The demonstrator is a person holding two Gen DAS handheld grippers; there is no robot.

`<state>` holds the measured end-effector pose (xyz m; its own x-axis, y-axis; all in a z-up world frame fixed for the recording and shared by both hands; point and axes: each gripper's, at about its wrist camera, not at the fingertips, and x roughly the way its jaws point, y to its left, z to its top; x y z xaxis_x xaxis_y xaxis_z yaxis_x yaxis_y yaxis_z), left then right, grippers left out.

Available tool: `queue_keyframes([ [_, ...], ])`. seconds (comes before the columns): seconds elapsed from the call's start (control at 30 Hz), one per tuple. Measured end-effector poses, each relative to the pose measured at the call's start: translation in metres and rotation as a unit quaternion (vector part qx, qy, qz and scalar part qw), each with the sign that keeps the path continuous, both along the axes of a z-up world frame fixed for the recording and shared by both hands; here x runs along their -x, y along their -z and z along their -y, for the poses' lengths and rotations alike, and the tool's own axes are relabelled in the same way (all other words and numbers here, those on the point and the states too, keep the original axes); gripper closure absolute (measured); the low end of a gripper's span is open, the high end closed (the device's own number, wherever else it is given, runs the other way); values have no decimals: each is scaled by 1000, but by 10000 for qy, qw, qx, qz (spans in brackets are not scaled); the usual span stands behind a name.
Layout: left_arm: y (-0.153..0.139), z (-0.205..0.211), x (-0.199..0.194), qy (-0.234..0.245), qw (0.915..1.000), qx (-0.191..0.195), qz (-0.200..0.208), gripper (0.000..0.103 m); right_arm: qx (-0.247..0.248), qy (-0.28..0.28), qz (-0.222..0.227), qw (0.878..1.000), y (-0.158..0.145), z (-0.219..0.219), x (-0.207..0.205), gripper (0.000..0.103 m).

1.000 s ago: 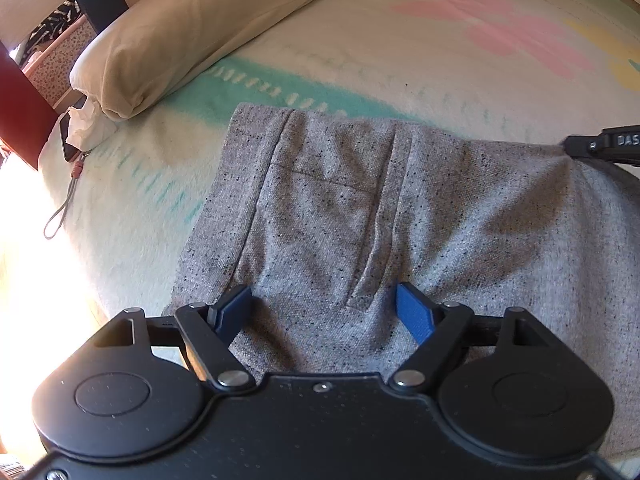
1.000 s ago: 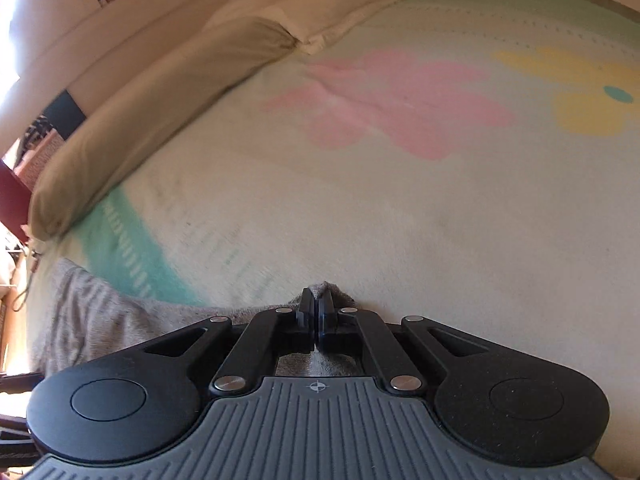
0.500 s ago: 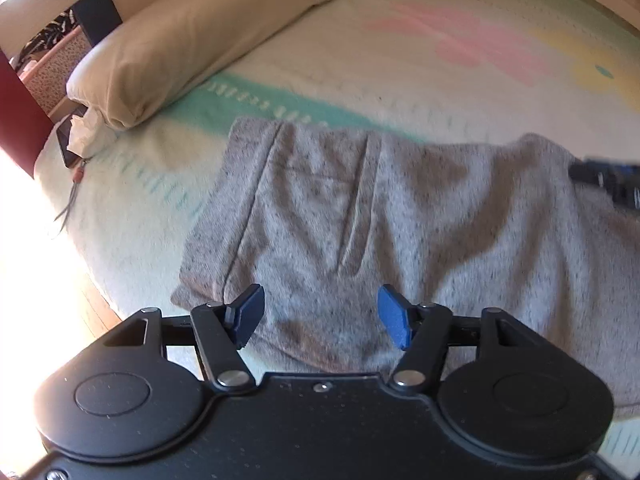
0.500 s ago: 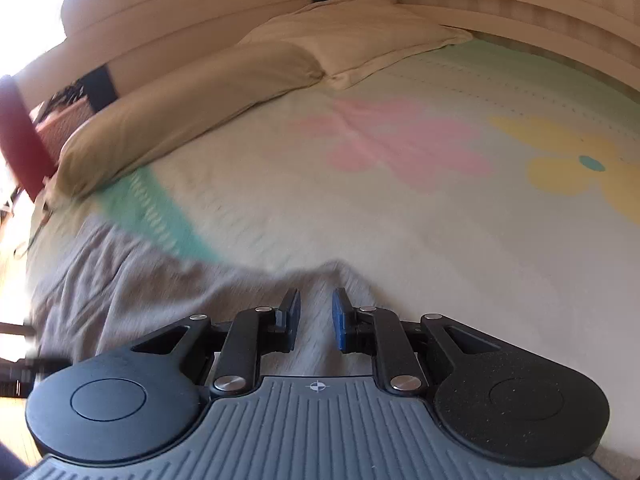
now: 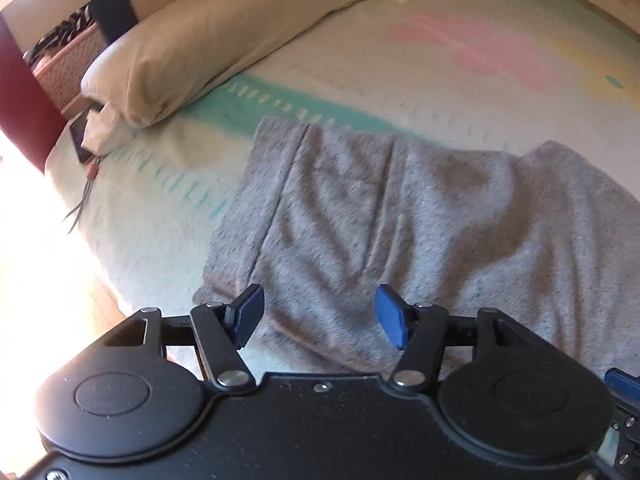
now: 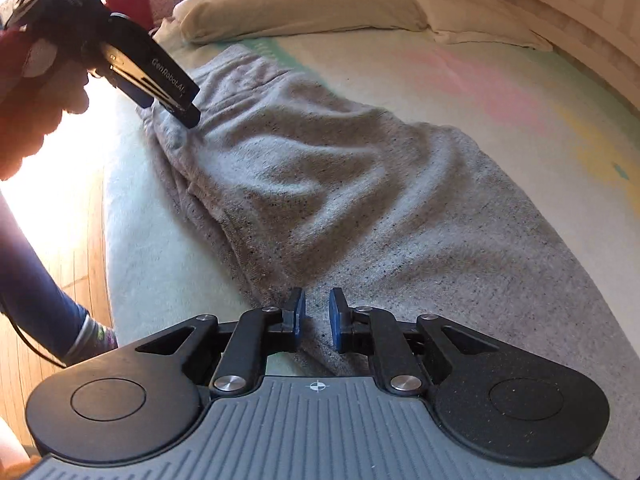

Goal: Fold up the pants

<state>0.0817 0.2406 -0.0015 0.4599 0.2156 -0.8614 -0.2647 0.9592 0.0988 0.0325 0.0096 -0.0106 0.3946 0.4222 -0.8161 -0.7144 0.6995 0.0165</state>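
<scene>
- Lying rumpled across the pastel flowered bedspread (image 5: 460, 92), the grey speckled pants (image 5: 420, 220) stretch ahead of both sets of jaws, near the bed's edge.
- The left gripper (image 5: 318, 316) hovers with its blue pads spread wide, holding nothing; the pants' near hem lies between and just beyond the jaws.
- The right gripper (image 6: 317, 320) has its jaws parted by a narrow gap, nothing clamped; grey cloth shows through the gap and runs ahead and to the right.
- In the right wrist view, the left gripper shows ahead and to the left, its tip over the far end of the pants; whether it touches the cloth I cannot tell.
- A long cream pillow (image 5: 224, 40) lies well ahead of the left jaws, beyond the pants.
- A phone (image 5: 80, 140) rests beside the pillow's left end.
</scene>
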Motion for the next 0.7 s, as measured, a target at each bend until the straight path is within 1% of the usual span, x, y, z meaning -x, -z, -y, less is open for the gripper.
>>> queue_keyframes([
  [0.03, -1, 10, 0, 199, 9997, 69, 93, 39, -62, 116, -11, 9999, -3, 4, 0, 89],
  [0.07, -3, 19, -1, 382, 9989, 229, 151, 39, -82, 197, -9, 9998, -4, 9, 0, 89],
  [0.1, -3, 28, -1, 602, 9972, 411, 179, 38, -76, 256, 23, 9996, -5, 12, 1, 89],
  [0.13, -2, 38, -2, 835, 9951, 500, 150, 37, -66, 333, 47, 9994, -5, 17, 1, 89],
  [0.17, 0, 48, -1, 1049, 9932, 491, 66, 35, -66, 440, 25, 9990, -5, 22, 1, 88],
  [0.2, 6, 59, 0, 1229, 9915, 407, -106, 34, -76, 556, -49, 9984, -5, 28, -1, 88],
  [0.23, 12, 65, 2, 1299, 9905, 320, -319, 34, -107, 704, -138, 9974, -6, 36, -4, 88],
  [0.27, 23, 70, 3, 1310, 9891, 209, -634, 34, -147, 885, -210, 9957, -6, 46, -7, 88],
  [0.3, 30, 72, 6, 1284, 9888, 152, -746, 32, -184, 1116, -307, 9931, -6, 59, -12, 88],
  [0.33, 31, 73, 10, 1270, 9899, 71, -628, 32, -200, 1354, -396, 9898, -4, 70, -18, 89],
  [0.4, 29, 83, 14, 1414, 9878, -219, -608, 31, -199, 1893, -615, 9798, 0, 99, -28, 88],
  [0.47, 30, 87, 15, 1377, 9879, -314, -644, 31, -107, 2336, -749, 9694, 2, 130, -33, 88],
  [0.5, 30, 87, 14, 1363, 9879, -330, -663, 31, 90, 2517, -809, 9644, 7, 144, -36, 88],
  [0.57, 29, 88, 14, 1380, 9872, -370, -703, 31, 665, 2898, -1019, 9493, 17, 173, -35, 88],
  [0.6, 29, 88, 13, 1376, 9871, -360, -740, 31, 531, 2944, -1084, 9480, 15, 189, -31, 89],
  [0.63, 28, 86, 12, 1366, 9870, -335, -782, 31, 488, 3068, -1219, 9427, 14, 204, -29, 88],
  [0.7, 27, 82, 8, 1330, 9869, -299, -864, 31, 556, 3377, -1305, 9305, 10, 229, -22, 88],
])
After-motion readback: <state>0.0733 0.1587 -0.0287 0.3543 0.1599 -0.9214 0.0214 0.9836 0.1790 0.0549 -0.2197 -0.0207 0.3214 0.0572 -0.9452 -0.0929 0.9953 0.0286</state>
